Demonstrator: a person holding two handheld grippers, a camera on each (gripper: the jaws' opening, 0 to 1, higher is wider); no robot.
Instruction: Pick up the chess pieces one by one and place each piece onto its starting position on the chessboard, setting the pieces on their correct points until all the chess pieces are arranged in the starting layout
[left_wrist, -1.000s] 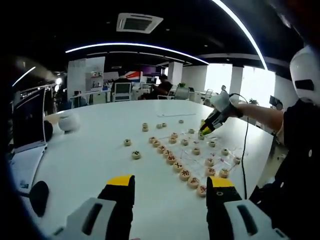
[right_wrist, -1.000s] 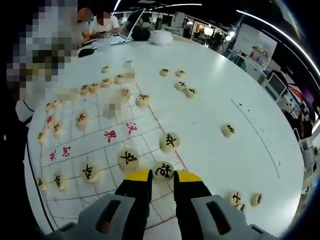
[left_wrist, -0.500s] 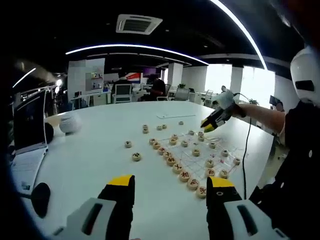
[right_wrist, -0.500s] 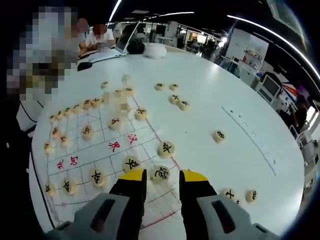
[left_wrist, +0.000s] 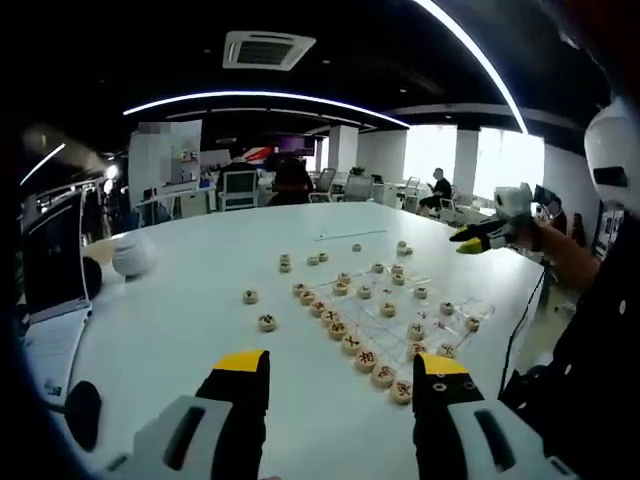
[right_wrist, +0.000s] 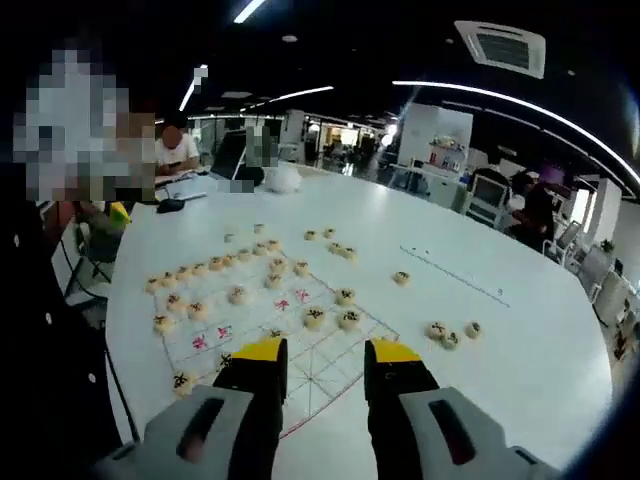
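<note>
Both the left gripper (left_wrist: 335, 385) and right gripper (right_wrist: 318, 362) gape wide, empty; three loose pieces (right_wrist: 450, 333) at 3 o'clock of the chessboard (right_wrist: 290, 330).

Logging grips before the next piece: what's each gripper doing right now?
Left gripper: open, holding nothing.
Right gripper: open, holding nothing, raised above the chessboard.

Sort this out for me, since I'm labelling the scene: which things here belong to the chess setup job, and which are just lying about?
Belongs to the job:
- round cream chess pieces with dark characters
- thin red-lined chessboard sheet
- loose cream pieces off the sheet

Just lying about:
- open laptop
- rounded white object on the table
- white round table
</note>
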